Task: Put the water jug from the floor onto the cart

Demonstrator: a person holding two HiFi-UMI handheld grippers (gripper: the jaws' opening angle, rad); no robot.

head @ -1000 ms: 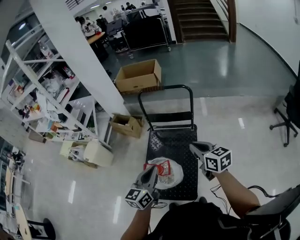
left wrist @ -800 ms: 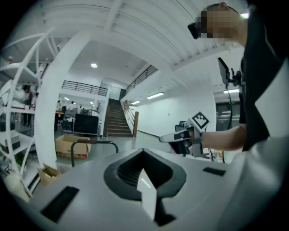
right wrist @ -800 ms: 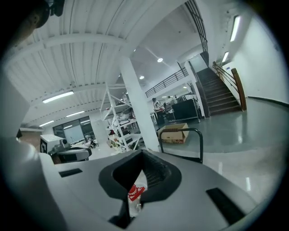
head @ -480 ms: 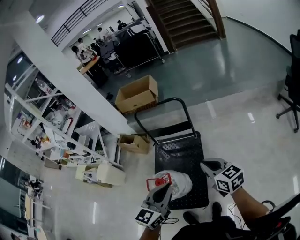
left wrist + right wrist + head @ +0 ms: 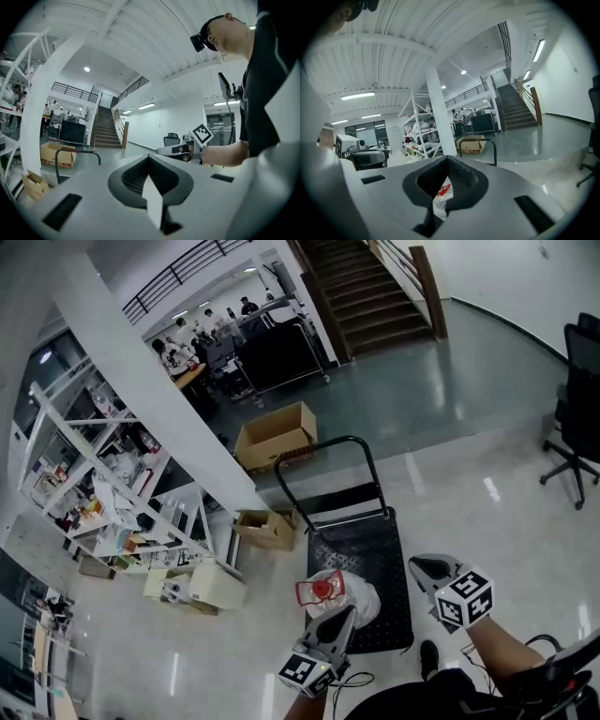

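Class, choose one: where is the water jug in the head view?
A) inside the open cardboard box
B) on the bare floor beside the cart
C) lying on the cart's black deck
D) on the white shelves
C: the water jug lies on the black deck of the cart, near the end away from the handle.

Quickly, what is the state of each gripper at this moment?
Left gripper: closed, holding nothing.
Right gripper: closed, holding nothing.
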